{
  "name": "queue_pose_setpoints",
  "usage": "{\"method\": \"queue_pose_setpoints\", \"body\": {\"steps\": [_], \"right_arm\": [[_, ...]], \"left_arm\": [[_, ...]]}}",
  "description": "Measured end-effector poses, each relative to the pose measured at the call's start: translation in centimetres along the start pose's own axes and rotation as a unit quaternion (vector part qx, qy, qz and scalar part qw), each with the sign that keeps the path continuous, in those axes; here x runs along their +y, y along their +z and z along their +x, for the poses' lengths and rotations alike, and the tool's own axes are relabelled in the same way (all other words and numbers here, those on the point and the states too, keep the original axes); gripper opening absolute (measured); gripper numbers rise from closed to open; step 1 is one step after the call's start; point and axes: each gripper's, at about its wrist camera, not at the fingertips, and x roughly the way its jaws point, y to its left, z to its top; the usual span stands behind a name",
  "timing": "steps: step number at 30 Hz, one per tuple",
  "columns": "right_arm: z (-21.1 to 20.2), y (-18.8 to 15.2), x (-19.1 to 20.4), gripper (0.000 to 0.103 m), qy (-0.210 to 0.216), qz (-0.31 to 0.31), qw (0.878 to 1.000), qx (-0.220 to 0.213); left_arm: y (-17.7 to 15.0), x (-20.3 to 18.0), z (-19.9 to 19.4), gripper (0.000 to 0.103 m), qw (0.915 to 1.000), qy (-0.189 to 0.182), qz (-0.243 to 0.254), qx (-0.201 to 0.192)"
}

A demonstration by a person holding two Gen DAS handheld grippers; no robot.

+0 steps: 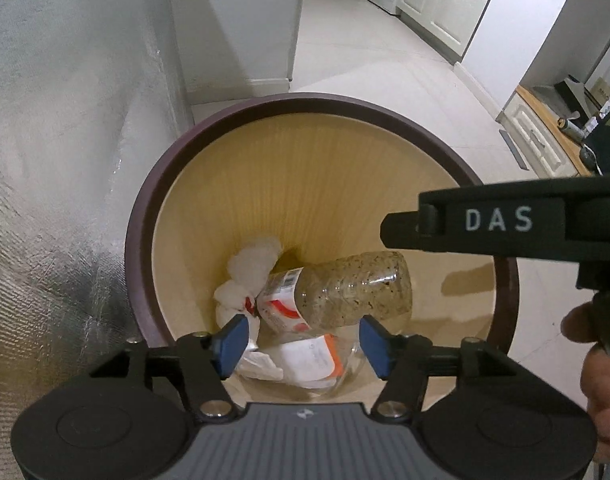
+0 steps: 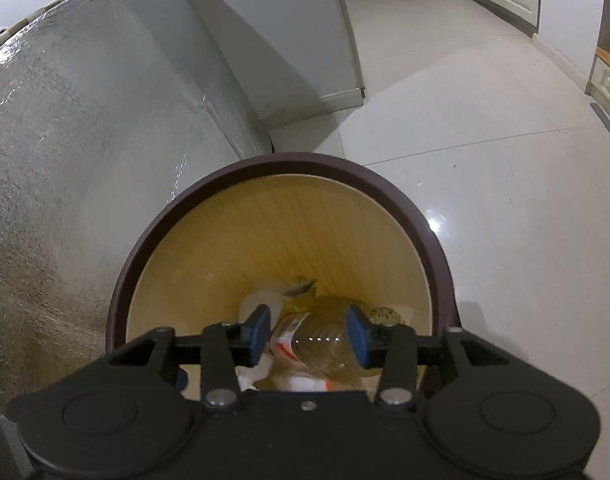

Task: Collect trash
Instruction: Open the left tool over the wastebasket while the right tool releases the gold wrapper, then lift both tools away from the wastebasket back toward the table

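Left wrist view: left claw (image 1: 301,346) parted, empty, above bin (image 1: 145,216) (brown rim, yellow inside); speckled bottle (image 1: 345,292) lying inside on tissues (image 1: 251,268). Right claw (image 2: 309,336) parted too, holding nothing, above same bottle.

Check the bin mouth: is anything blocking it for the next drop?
Nothing visible blocks it. The bin mouth is open; the bottles and tissue lie low at the bottom. Both grippers, left and right, hang open above.

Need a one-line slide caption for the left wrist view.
Open left gripper above the round bin, where a plastic bottle lies on crumpled tissue.
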Motion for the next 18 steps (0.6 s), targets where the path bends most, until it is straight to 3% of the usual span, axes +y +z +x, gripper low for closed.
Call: {"method": "queue_pose_setpoints", "body": {"steps": [8, 18], "right_arm": [[-1.2, 0.1, 0.0, 0.061, 0.006, -0.009, 1.0, -0.005], [-4.2, -0.6, 0.1, 0.078, 0.007, -0.025, 1.0, -0.013]], "left_arm": [[-0.8, -0.4, -1.6, 0.082, 1.0, 0.002, -0.004, -0.008], [-1.4, -1.0, -4.6, 0.097, 0.9997, 0.004, -0.011, -0.023]]}}
